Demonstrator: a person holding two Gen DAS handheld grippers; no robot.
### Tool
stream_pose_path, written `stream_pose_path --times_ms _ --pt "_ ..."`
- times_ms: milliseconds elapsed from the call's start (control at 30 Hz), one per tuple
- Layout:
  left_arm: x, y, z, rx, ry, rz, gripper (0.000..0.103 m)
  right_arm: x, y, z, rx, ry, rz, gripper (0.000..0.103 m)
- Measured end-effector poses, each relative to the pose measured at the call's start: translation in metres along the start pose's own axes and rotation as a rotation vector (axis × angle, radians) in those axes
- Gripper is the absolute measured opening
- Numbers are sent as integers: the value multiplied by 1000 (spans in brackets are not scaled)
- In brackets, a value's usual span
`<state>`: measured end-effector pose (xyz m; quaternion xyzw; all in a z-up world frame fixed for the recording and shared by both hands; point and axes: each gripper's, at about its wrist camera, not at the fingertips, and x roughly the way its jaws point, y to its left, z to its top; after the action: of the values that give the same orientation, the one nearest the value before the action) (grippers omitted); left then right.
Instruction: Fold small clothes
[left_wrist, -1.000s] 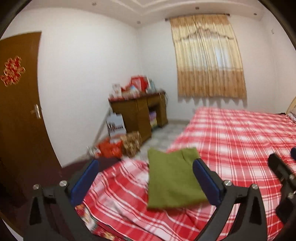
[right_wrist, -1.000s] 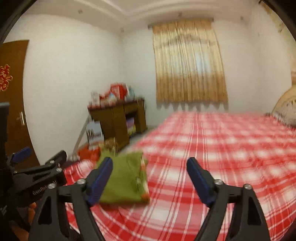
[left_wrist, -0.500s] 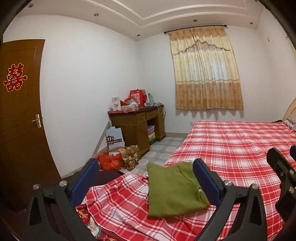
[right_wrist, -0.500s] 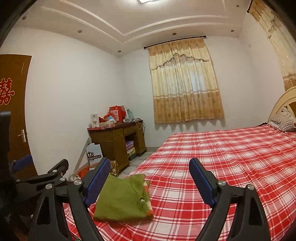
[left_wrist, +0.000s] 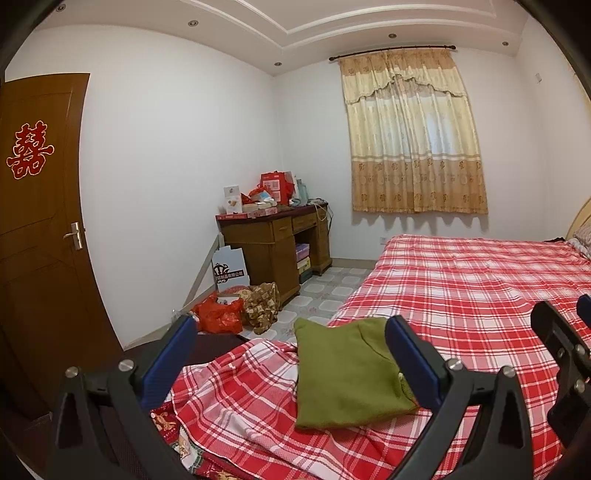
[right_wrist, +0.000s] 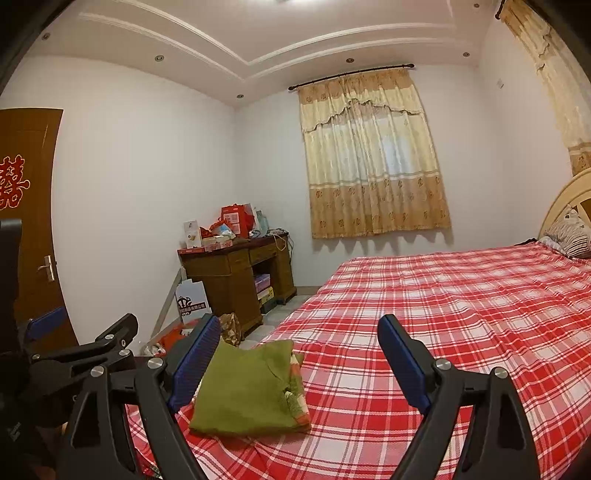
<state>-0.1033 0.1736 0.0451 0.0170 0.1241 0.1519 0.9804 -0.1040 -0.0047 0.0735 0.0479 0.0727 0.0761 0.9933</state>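
— What colours sit ahead of my fingers?

— My pads (right_wrist: 192, 363) are blue on black frames. Between them lies an olive-green garment (right_wrist: 245, 391), with an orange-and-white patterned edge on its right side.

— And under it?

— A red-and-white checked bedspread (right_wrist: 461, 314). Far ahead, a cream and tan curtain (right_wrist: 369, 155); to my left, a brown door (left_wrist: 40, 236) bearing a red emblem (left_wrist: 30, 150).

Bedspread (right_wrist: 461, 306) lies bare right of the folded garment (right_wrist: 247, 391).

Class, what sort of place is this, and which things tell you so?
Most likely a home bedroom: a bed with a red plaid sheet, a curtained window, and a cluttered brown wooden desk.
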Motion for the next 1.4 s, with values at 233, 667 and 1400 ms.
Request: stream_pose_path --times_ms 233,667,1400 --pt "1 0 0 -1 6 3 103 6 -2 -1 11 12 -3 88" --pt "2 1 -1 -1 13 7 103 7 -3 -3 9 23 2 88" --pt "13 -1 -1 14 49 43 103 11 -13 -8 32 53 -17 88"
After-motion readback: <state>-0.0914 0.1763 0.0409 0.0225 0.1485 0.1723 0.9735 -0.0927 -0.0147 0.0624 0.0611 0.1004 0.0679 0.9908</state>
